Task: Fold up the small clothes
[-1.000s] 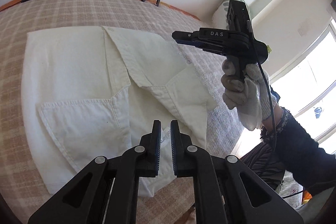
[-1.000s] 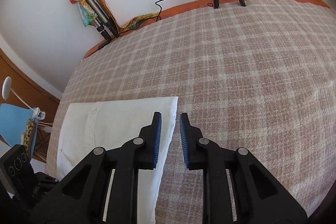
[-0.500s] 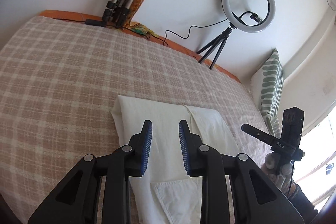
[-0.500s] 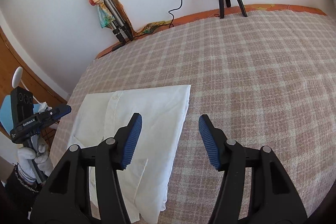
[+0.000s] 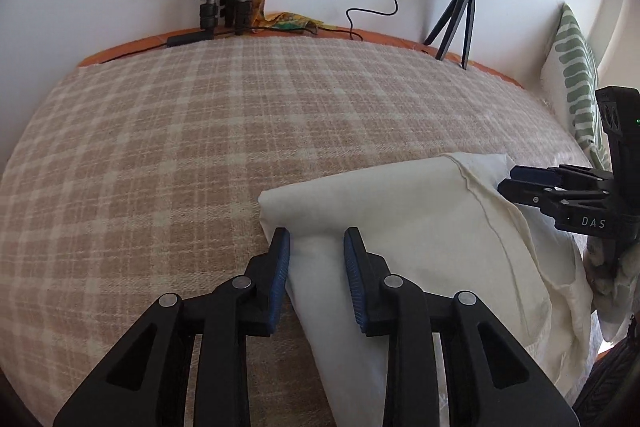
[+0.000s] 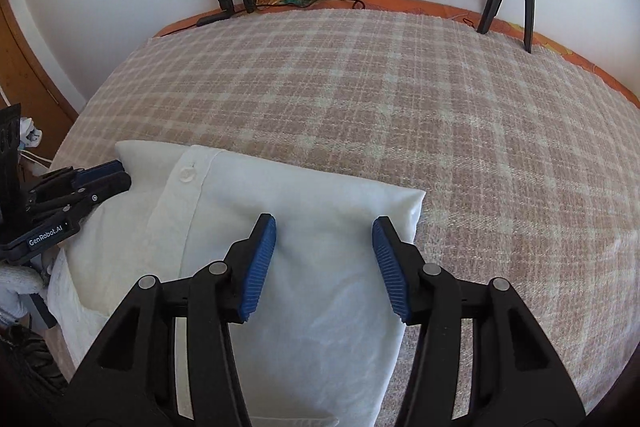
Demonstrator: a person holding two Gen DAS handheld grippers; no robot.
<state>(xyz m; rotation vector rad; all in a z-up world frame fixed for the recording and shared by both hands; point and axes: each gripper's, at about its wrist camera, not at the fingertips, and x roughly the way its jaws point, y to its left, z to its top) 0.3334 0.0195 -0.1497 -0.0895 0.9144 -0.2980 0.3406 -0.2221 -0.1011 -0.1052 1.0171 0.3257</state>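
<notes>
The white shirt (image 5: 420, 239) lies partly folded on the checked bed (image 5: 180, 147), near its front edge. A second ago both grippers hung above it; now both have dropped to its far fold. The left gripper (image 5: 316, 259) has just been opening: its fingers stand slightly apart, astride the shirt's corner at 12 o'clock, pinching nothing. The right gripper (image 6: 324, 267), about half open after widening, straddles the other corner (cloth between the pads, unpressed). I judge the next fold's grasp is imminent. Readable writing: "GenRobot.AI" on the left gripper, "DAS" on the right.
</notes>
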